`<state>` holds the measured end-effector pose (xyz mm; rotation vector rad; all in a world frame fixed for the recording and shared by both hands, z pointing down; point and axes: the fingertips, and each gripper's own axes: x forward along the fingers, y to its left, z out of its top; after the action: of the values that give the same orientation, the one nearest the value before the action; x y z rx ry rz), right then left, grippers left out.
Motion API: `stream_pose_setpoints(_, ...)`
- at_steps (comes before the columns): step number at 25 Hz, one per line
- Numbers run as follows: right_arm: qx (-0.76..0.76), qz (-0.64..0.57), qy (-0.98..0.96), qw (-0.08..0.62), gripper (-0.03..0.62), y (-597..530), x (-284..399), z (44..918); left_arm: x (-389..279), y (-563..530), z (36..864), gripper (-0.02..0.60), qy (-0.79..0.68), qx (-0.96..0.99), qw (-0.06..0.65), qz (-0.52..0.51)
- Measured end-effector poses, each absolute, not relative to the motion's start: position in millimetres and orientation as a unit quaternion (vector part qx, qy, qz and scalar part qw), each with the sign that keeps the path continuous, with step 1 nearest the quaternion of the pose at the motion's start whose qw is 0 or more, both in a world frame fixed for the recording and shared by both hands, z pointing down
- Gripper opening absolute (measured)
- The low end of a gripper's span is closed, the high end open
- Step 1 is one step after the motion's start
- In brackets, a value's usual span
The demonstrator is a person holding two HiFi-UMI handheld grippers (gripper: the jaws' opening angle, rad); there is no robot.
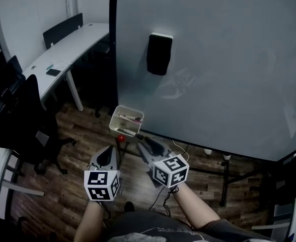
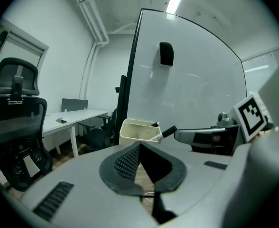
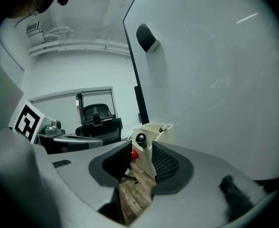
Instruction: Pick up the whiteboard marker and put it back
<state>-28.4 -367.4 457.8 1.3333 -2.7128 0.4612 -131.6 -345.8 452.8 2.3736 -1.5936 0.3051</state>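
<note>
You are working at the put-back step, by my reading: your right gripper (image 1: 144, 142) is reaching toward the white pen tray (image 1: 128, 108) hanging at the lower edge of the whiteboard (image 1: 213, 59). Its jaws are standing wide, and the whiteboard marker (image 3: 140, 139) is sitting between them, lying against one pad with a clear gap to the other, so nothing is clamping it. Its black cap is pointing at the tray's near rim, just beside it; whether it is resting on the rim I cannot tell. Your left gripper (image 1: 111, 150) is hanging beside the right one with its jaws together and nothing in them. The next move is asking you to let the marker drop inside the tray, not over the rim onto the floor.
</note>
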Motion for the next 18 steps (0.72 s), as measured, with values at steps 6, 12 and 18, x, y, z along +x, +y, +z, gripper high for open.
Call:
stream_pose_setpoints(6, 0.451, 0.134, -0.881, 0.041, 0.137, -386, -37, 458, -141, -363, 456, 0.014, -0.544, 0.822, 0.134, 0.106)
stream_pose_setpoints(12, 0.453, 0.125, -0.882, 0.041, 0.136, -395, -46, 462, -149, -375, 461, 0.014, -0.539, 0.824, 0.137, 0.110)
stream_pose_setpoints(18, 0.468, 0.105, -0.876, 0.047, 0.122, -401, -47, 461, -155, -379, 466, 0.014, -0.535, 0.825, 0.136, 0.120)
